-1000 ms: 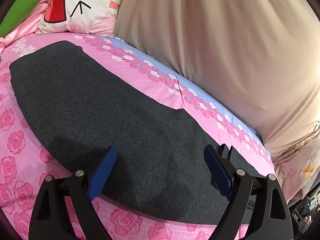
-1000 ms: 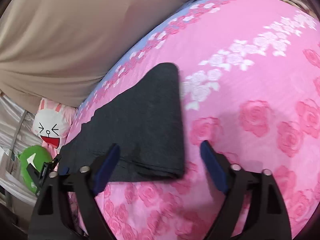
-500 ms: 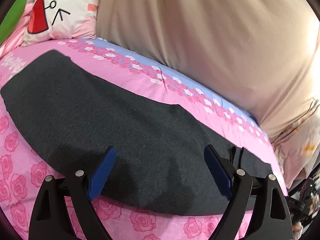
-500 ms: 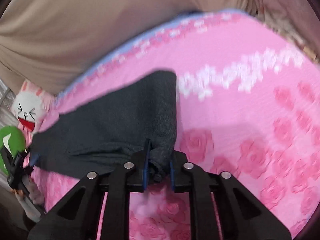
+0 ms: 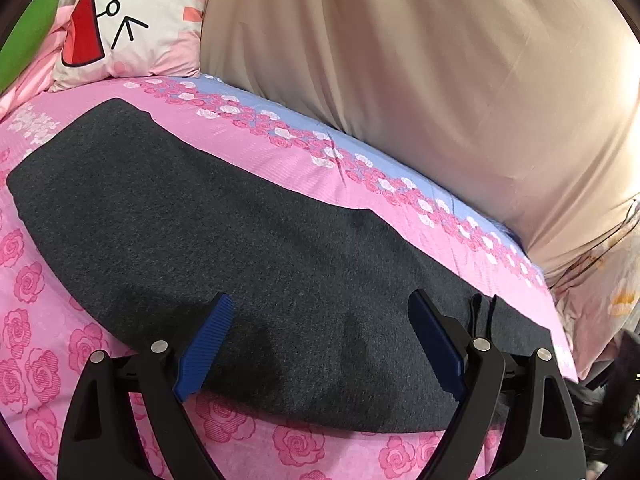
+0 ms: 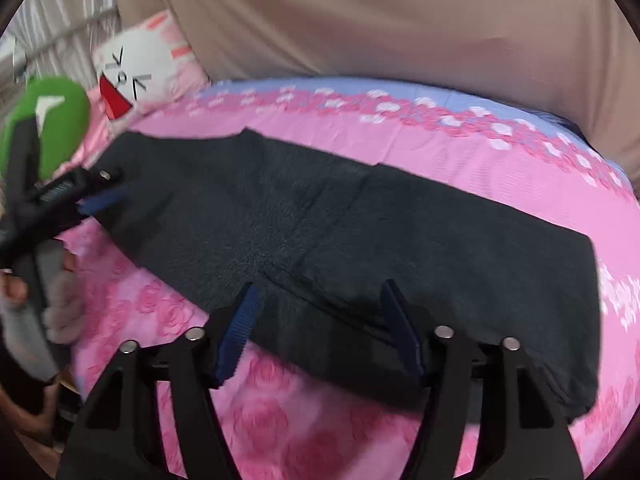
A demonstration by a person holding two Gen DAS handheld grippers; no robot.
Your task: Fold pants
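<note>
The right tool (image 6: 320, 332) is seen with its blue pads apart and opening, nothing clamped between them, above the near edge of the dark grey pants (image 6: 360, 232). The left tool (image 5: 320, 344) is likewise held apart and empty over the pants (image 5: 248, 248), which are laid flat and lengthwise on the pink rose-print bedsheet (image 5: 36, 320). A cartoon-face pillow (image 5: 128, 20) and a beige curtain (image 5: 440, 80) are seen behind.
</note>
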